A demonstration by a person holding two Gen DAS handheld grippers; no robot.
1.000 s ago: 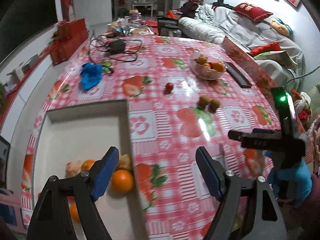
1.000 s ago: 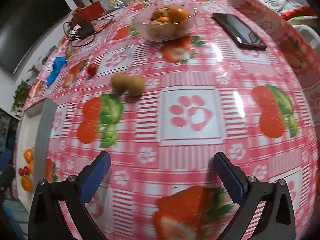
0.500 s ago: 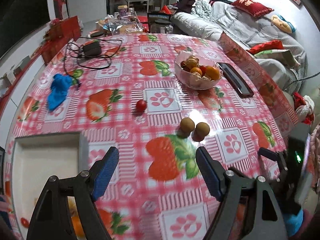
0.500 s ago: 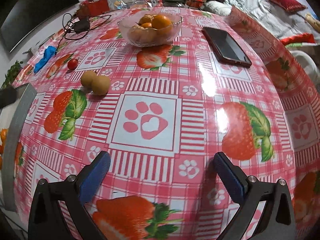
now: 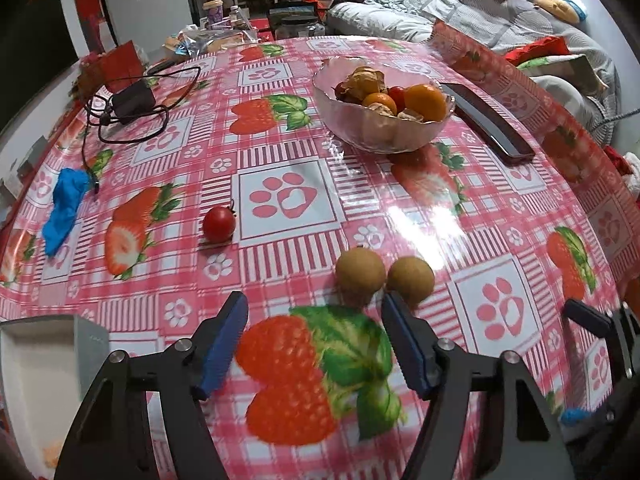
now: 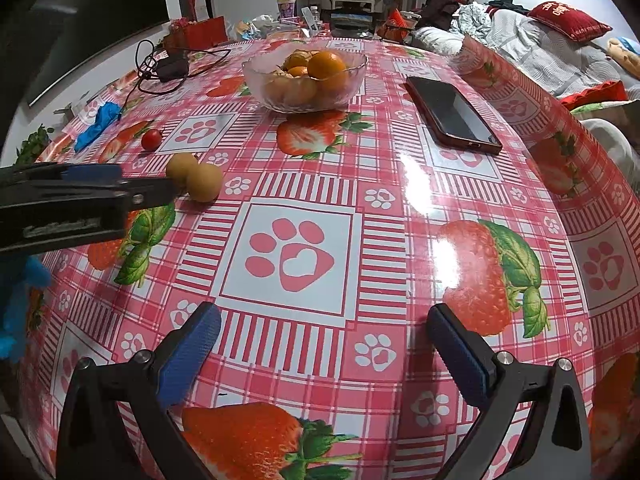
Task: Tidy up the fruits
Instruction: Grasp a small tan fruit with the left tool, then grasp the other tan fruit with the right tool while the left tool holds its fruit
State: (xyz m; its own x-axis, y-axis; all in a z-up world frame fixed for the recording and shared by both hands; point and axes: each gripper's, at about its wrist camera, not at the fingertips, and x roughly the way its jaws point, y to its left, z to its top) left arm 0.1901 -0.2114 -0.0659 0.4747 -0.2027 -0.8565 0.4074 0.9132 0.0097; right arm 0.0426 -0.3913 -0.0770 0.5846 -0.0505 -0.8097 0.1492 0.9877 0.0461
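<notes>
Two round brown fruits lie side by side on the strawberry tablecloth, just beyond my open, empty left gripper; they also show in the right wrist view. A cherry tomato lies further left. A glass bowl of oranges and physalis stands behind. A white tray sits at the lower left. My right gripper is open and empty over the cloth; the left gripper's side shows in its view.
A dark phone lies right of the bowl. A blue cloth and a black charger with cable lie at the left. Boxes and jars crowd the table's far edge. A sofa stands beyond the table on the right.
My left gripper has moved away from the tray and forward to the two brown fruits. My right gripper has swung so the bowl and phone are more central.
</notes>
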